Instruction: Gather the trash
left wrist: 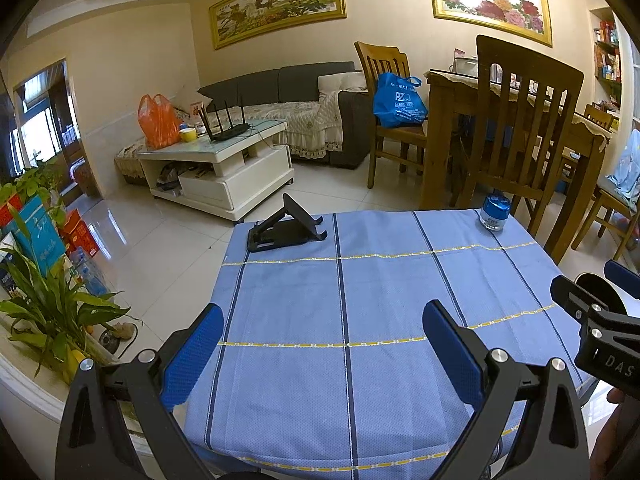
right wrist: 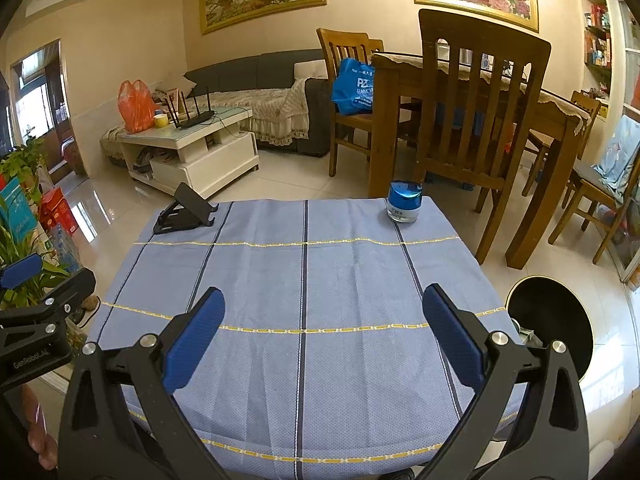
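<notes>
Left gripper (left wrist: 322,344): jaws wide apart, holding nothing, over the blue tablecloth (left wrist: 380,360).
Right gripper (right wrist: 323,332): jaws wide apart, holding nothing.
Trash bin (right wrist: 560,320): black, on the floor just right of the table.
Blue jar (right wrist: 404,201): far right corner.
Phone stand (right wrist: 186,210): far left corner.

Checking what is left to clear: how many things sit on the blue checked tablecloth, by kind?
Black folding phone stand: 1
Blue-lidded jar: 1
Total: 2
Neither reads clearly as trash. Both sit at the tablecloth's far edge.
</notes>
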